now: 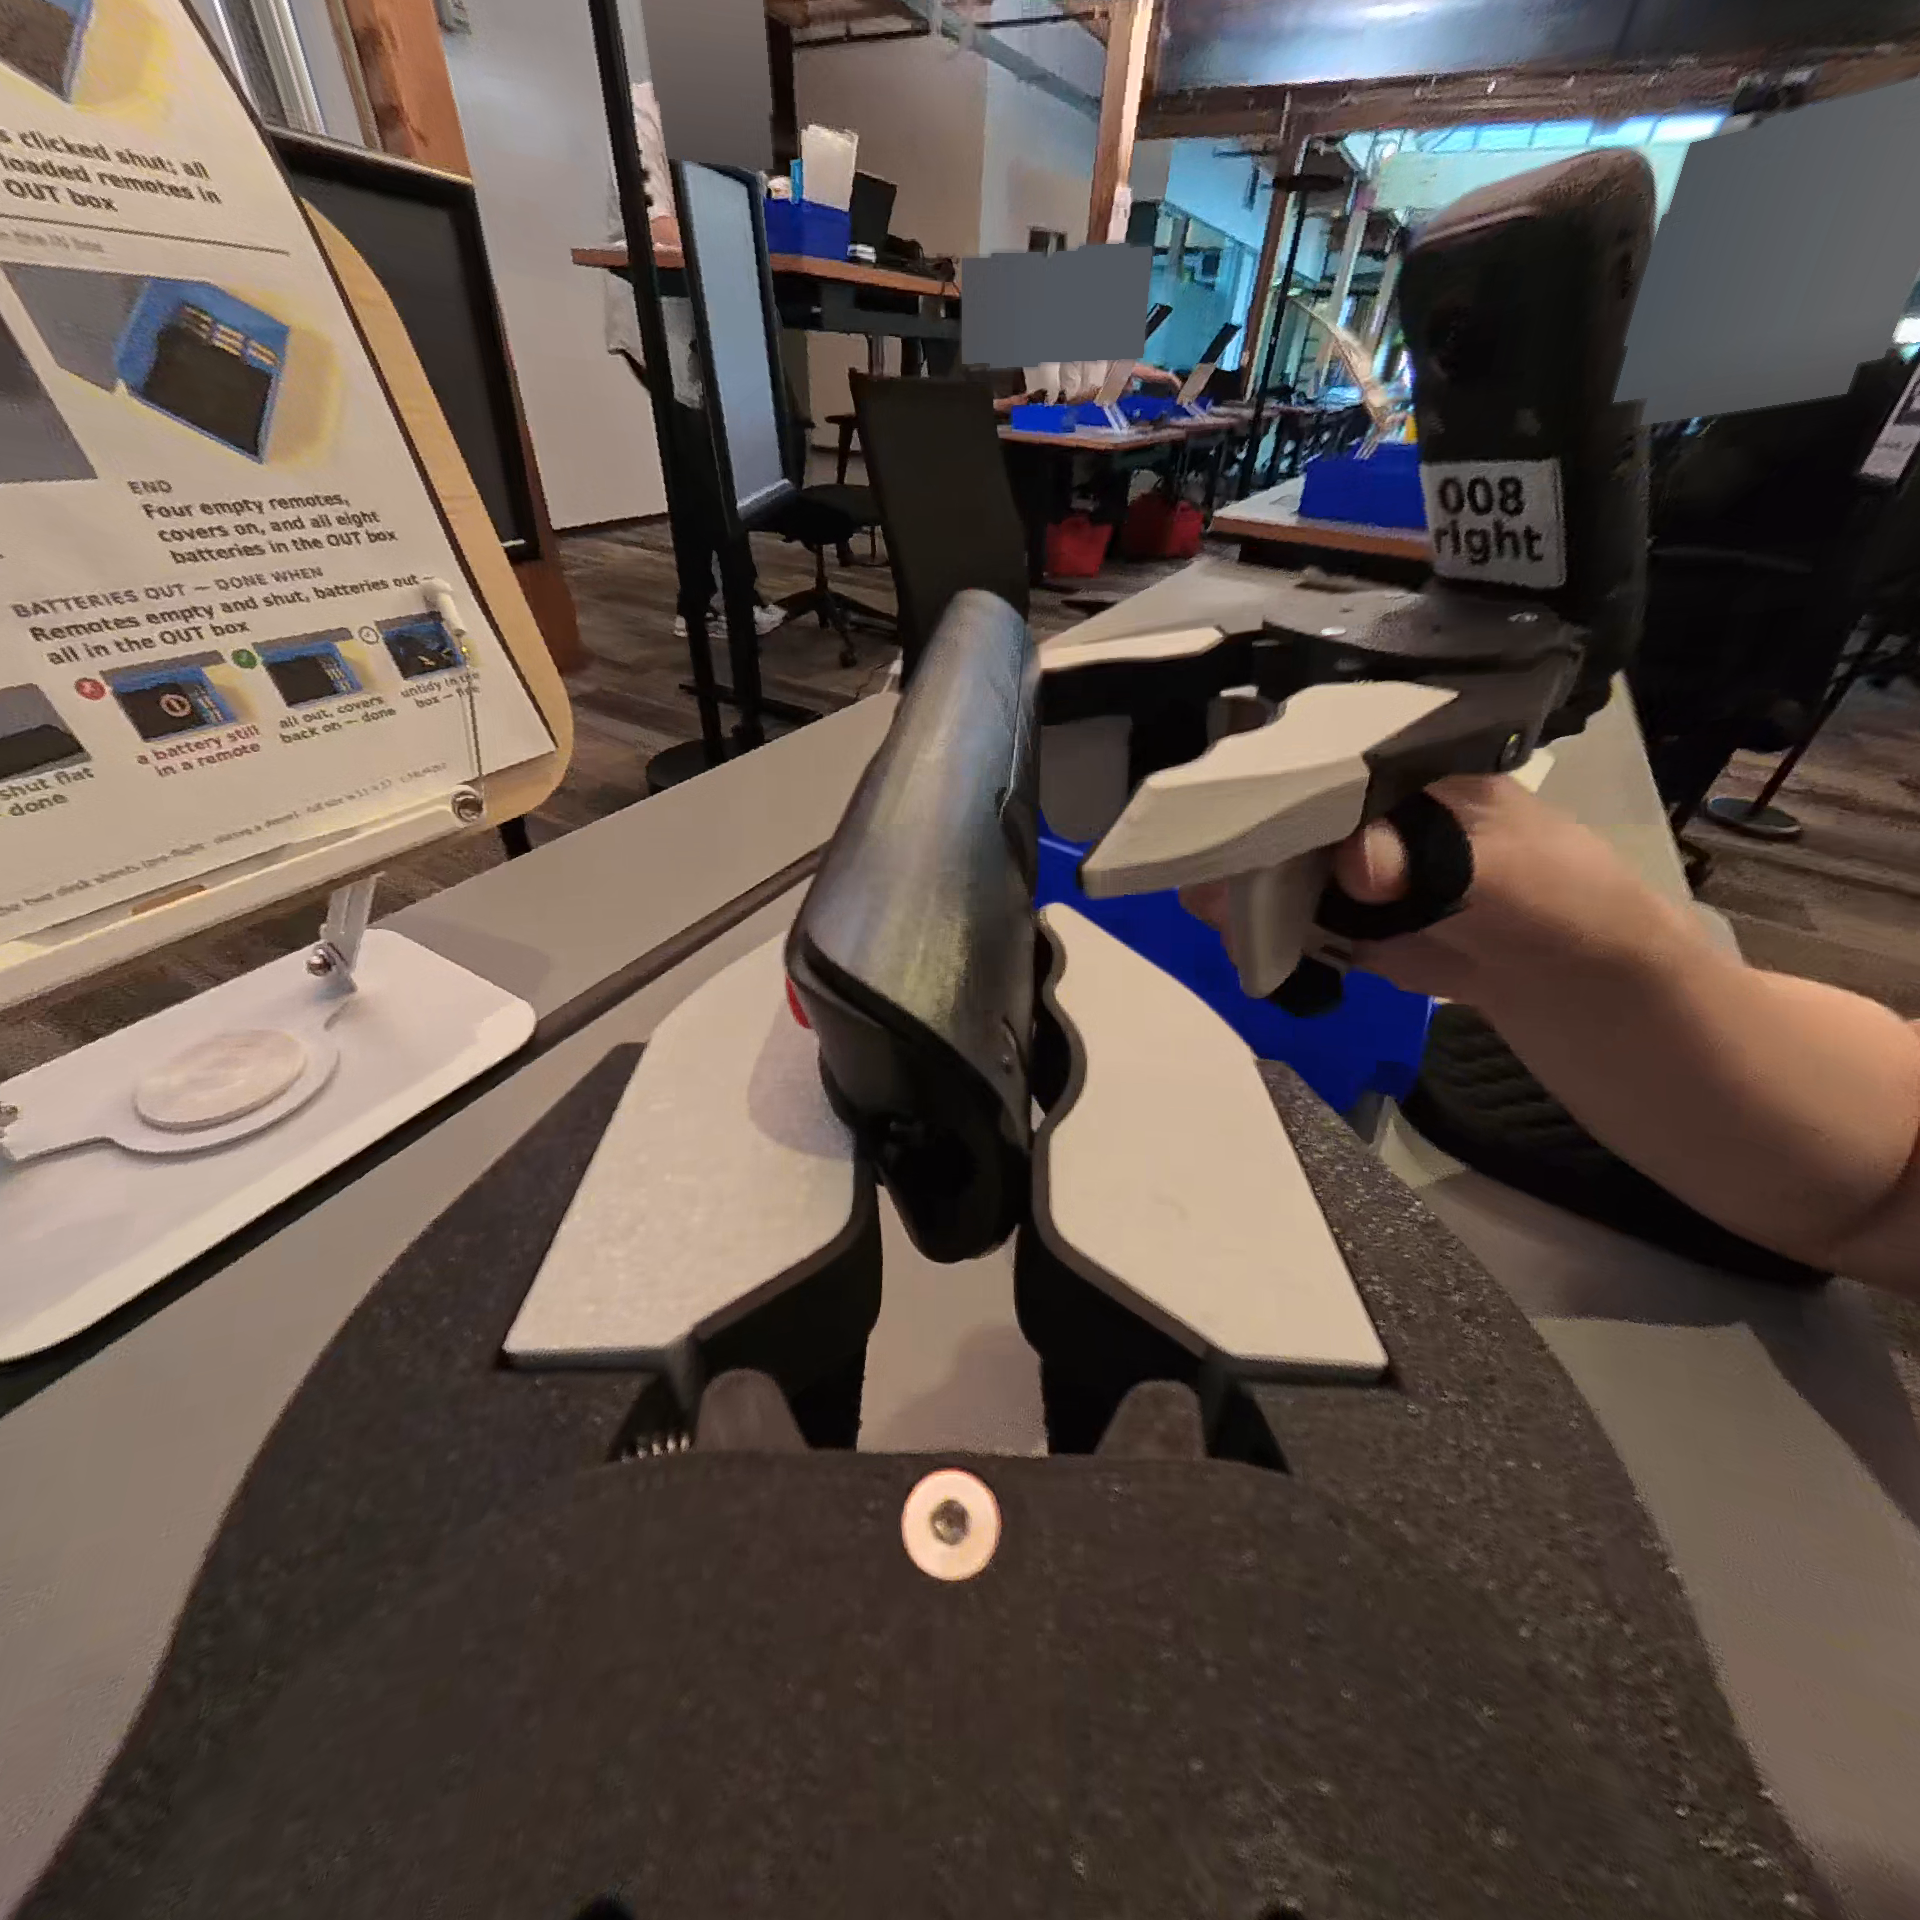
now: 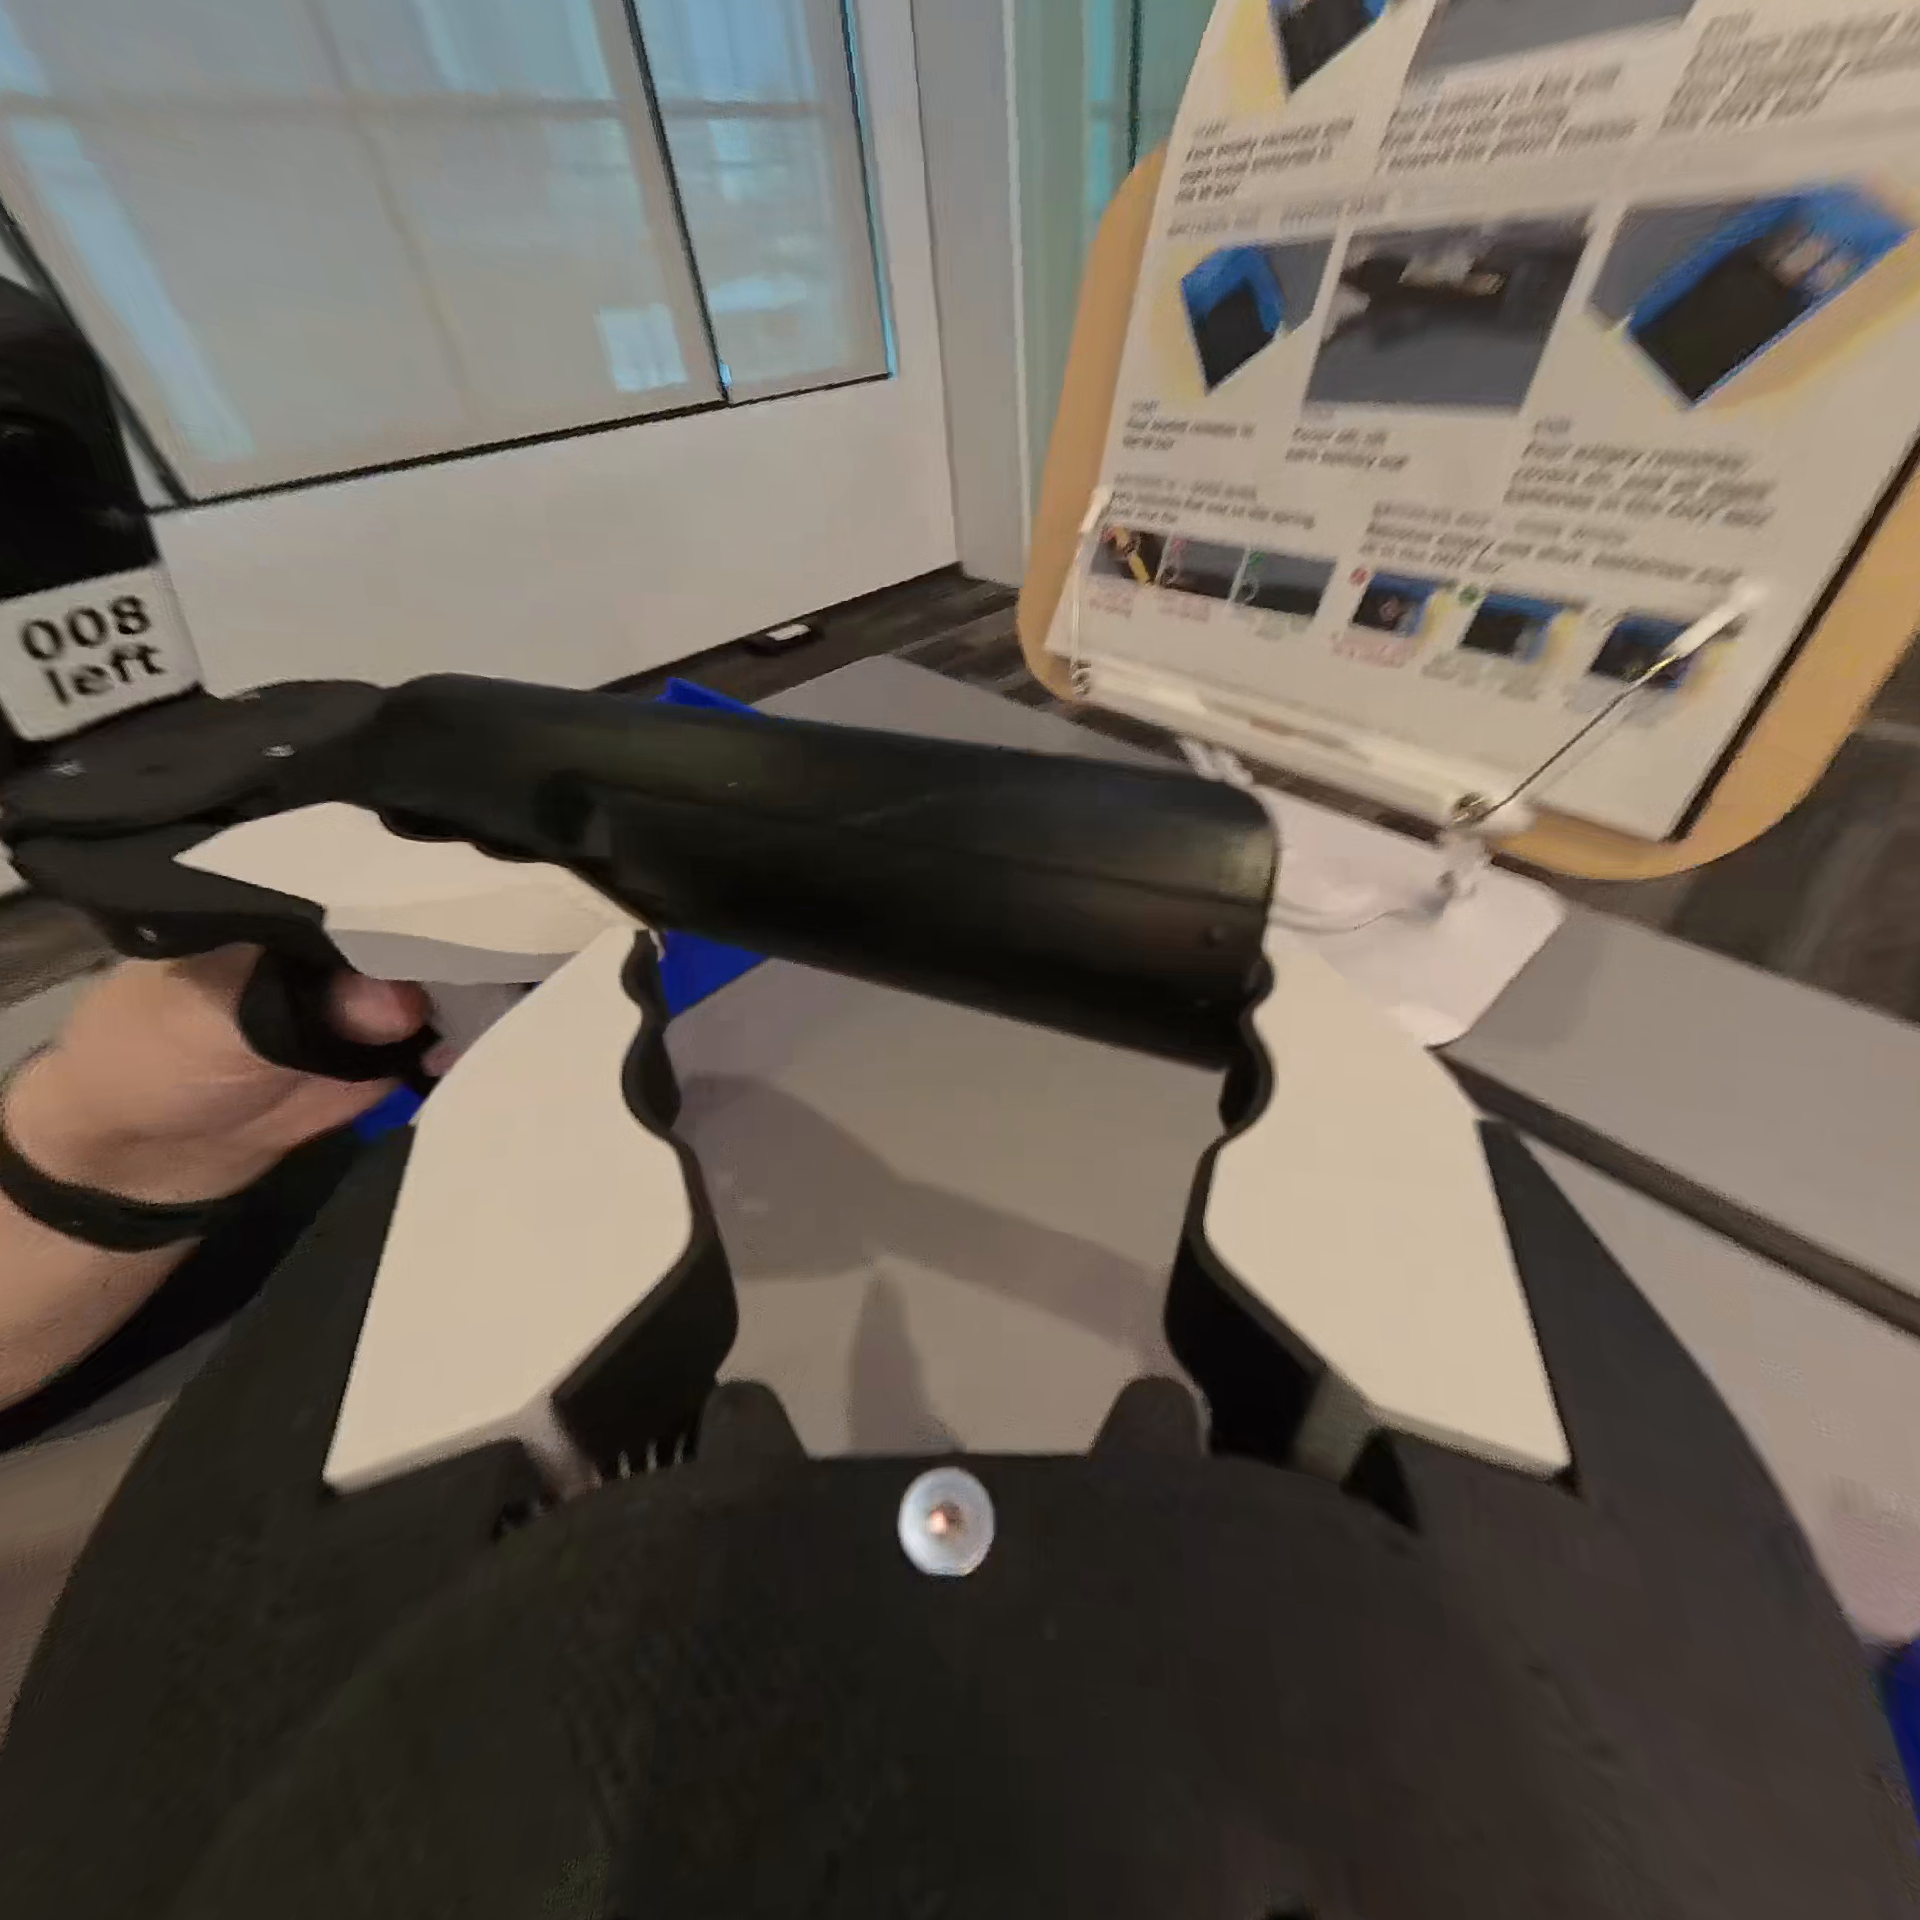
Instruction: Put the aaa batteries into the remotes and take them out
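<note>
A: Starting at our left, we see one instruction board (image 1: 239,499) on its white stand (image 1: 260,1091), then our left gripper (image 1: 940,1091) clenched on one remote (image 1: 925,914), held up over the gray table (image 1: 644,894).

B: And our right gripper (image 2: 945,997)?

A: Its jaws are spread wide around the remote's far end; the right finger (image 2: 1340,1164) touches its corner, but we aren't squeezing.

B: Progress?

A: Early, we judge. The back cover looks shut and we count no batteries in view. One blue bin (image 1: 1226,966) sits behind.
</note>
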Tool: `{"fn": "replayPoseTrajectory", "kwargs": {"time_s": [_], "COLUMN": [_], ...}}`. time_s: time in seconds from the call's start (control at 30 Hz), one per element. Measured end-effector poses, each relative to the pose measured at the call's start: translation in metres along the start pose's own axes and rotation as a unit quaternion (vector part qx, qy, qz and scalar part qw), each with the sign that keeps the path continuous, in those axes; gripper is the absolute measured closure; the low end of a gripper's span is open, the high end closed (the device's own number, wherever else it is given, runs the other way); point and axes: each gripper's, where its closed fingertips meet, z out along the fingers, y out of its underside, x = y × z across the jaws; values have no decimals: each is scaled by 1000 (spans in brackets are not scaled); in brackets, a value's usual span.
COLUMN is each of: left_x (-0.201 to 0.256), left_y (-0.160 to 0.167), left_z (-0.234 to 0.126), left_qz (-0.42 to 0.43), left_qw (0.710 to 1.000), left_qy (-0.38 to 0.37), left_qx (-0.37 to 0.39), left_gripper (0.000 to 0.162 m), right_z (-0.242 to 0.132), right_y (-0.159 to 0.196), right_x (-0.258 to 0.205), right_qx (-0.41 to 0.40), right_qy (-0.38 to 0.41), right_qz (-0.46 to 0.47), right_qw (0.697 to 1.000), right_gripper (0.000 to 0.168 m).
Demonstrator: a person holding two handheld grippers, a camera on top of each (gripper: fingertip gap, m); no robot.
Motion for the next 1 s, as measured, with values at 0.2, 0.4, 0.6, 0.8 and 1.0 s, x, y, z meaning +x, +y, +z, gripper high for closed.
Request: {"fn": "replayPoseTrajectory", "kwargs": {"time_s": [0.2,0.4,0.6,0.8,1.0], "left_x": [4,7,7,12,15], "left_y": [-1,15,17,15,15], "left_z": [-1,7,10,10,13], "left_qz": [26,49,103,114,103], "left_qw": [1000,997,992,992,994], "left_qy": [3,1,-38,-27,-25], "left_qx": [-14,-56,-54,-45,-31], "left_gripper": [135,132,134,135,135], "right_z": [-3,0,5,2,-2], "right_y": [-3,1,9,4,1], "right_x": [0,2,8,7,8], "right_qx": [5,1,-1,28,36], "right_qy": [20,3,28,30,36], "right_qz": [-10,57,39,24,7], "right_qw": [1000,998,999,999,999], "right_gripper": [63,43,39,39,39]}}
